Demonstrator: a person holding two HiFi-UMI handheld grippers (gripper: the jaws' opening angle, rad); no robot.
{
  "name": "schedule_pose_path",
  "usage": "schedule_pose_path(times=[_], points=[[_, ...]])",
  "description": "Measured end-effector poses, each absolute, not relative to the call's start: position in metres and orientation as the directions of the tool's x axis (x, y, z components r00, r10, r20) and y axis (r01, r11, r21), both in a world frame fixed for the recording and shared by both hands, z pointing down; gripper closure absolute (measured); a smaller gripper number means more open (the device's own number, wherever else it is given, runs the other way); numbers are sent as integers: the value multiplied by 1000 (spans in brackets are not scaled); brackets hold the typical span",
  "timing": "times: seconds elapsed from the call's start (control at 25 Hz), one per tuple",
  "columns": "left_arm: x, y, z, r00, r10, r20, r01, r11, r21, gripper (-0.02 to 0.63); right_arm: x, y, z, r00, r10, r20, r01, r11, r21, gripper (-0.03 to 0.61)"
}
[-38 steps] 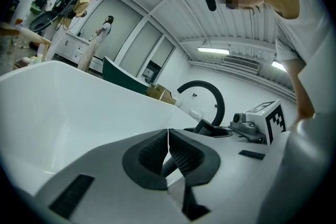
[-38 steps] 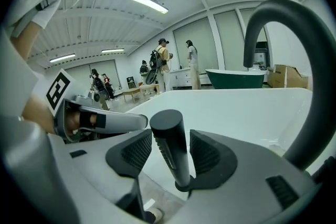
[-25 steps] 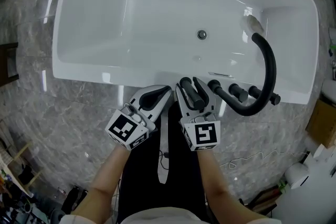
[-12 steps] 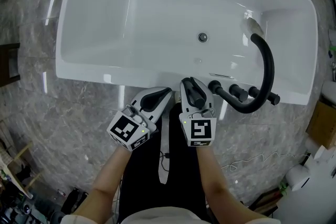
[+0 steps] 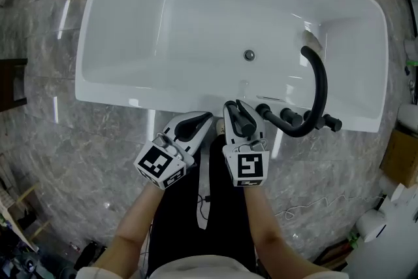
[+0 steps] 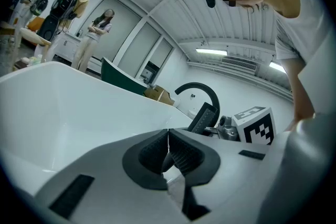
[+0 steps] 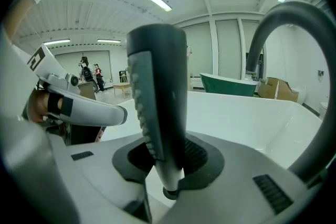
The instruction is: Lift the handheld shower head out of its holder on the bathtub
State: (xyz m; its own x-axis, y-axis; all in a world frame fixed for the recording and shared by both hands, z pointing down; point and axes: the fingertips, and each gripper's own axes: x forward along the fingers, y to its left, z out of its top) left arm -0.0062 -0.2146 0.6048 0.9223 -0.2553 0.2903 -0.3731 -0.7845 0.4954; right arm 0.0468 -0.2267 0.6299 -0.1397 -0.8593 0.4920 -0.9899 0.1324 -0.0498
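Head view: white bathtub (image 5: 117,93) on a grey marbled floor (image 5: 78,153), person standing at its near long rim. Drain (image 5: 249,55) at mid-basin. Black arched faucet spout (image 5: 320,85) rises from the rim at the right, with a row of dark knobs (image 5: 285,115) along the rim beside it.

Right hand-held gripper (image 5: 236,109) at the near rim, just left of the knobs. Its own view shows the jaws closed onto the shower head (image 7: 157,102). The dark grey handle stands upright between the ribbed pads, which press on its lower part. Its bottom end, with a dark ring, shows just below the pads. Cannot tell whether that end sits in the holder or is clear of it.

Left hand-held gripper (image 5: 199,121) just beside the right one, at the same rim. Jaws narrow, tips meeting, nothing between them.
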Motion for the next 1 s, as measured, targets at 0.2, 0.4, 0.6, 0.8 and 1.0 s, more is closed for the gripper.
schedule_pose_path(times=[0.2,0.4,0.6,0.8,1.0], points=[[-3,-213,587,927,-255,274,-362,-796,485,601,48,-228,606,-137,-873,468,-990,136,-36,469],[-2,-210,571,932,-255,257,-352,-803,481,601,46,-225,583,-147,-877,458,-989,147,-36,469],[2,-203,553,940,-231,250,-326,-820,470,601,50,-217,553,-158,-887,434,-987,159,-34,469],[3,-198,532,946,-228,231,-314,-823,474,601,50,-213,514,-181,-902,392,-983,175,-51,469],[2,-200,507,945,-255,206,-325,-818,475,601,41,-210,482,-214,-905,367,-975,224,-17,469]])
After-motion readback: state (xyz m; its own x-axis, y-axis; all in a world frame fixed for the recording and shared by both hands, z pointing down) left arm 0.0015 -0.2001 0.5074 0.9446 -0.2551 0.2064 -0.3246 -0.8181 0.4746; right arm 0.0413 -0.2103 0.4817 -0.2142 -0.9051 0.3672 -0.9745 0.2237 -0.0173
